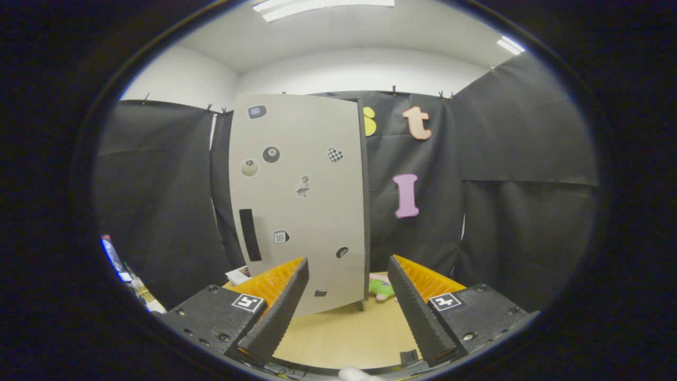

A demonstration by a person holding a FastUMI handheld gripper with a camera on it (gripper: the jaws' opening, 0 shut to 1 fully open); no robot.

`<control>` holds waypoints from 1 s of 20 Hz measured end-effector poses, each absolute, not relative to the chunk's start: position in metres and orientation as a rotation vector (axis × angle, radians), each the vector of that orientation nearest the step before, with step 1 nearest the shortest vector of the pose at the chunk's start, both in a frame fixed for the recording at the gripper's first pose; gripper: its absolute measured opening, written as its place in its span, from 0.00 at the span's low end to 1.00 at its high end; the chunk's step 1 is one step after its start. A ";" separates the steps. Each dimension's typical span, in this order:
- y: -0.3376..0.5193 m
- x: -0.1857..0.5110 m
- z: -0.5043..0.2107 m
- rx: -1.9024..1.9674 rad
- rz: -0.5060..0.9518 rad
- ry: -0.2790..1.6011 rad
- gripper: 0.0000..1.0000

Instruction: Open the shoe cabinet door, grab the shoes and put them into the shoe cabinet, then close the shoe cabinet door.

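Dead ahead at 12 o'clock beyond the fingers: shoe cabinet door (299,201), pale, closed or nearly so, dotted with stickers, dark handle slot (249,234) toward 10 o'clock. Gripper (349,280) spread wide, pinching nothing. At 1 o'clock between the fingertips, on the wooden table (344,333) just beside the cabinet's corner: green-and-pink shoe (382,288), partly hidden. Risk, judged: swinging the door outward could knock that shoe; missing the narrow slot could shove the cabinet.

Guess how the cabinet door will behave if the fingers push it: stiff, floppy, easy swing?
The cabinet door looks like a flat rigid panel, so probably stiff. It stands tall and upright, likely swinging on a side hinge. The gripper is open and empty, short of the door; a push near the free edge likely moves it easiest.
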State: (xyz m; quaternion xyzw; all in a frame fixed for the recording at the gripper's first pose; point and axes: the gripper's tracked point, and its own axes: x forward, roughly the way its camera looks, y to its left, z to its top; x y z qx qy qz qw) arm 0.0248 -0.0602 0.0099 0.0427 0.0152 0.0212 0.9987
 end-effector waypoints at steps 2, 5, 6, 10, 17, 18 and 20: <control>-0.069 0.018 0.009 0.081 0.023 0.027 0.98; -0.076 0.013 0.005 0.073 0.008 0.027 0.99; -0.079 0.013 0.004 0.071 0.003 0.028 0.99; -0.082 0.012 0.006 0.078 -0.003 0.018 0.99; -0.079 0.016 0.008 0.059 0.003 0.009 0.99; -0.079 0.016 0.008 0.058 0.004 0.008 0.99; -0.079 0.016 0.008 0.062 0.006 0.006 0.99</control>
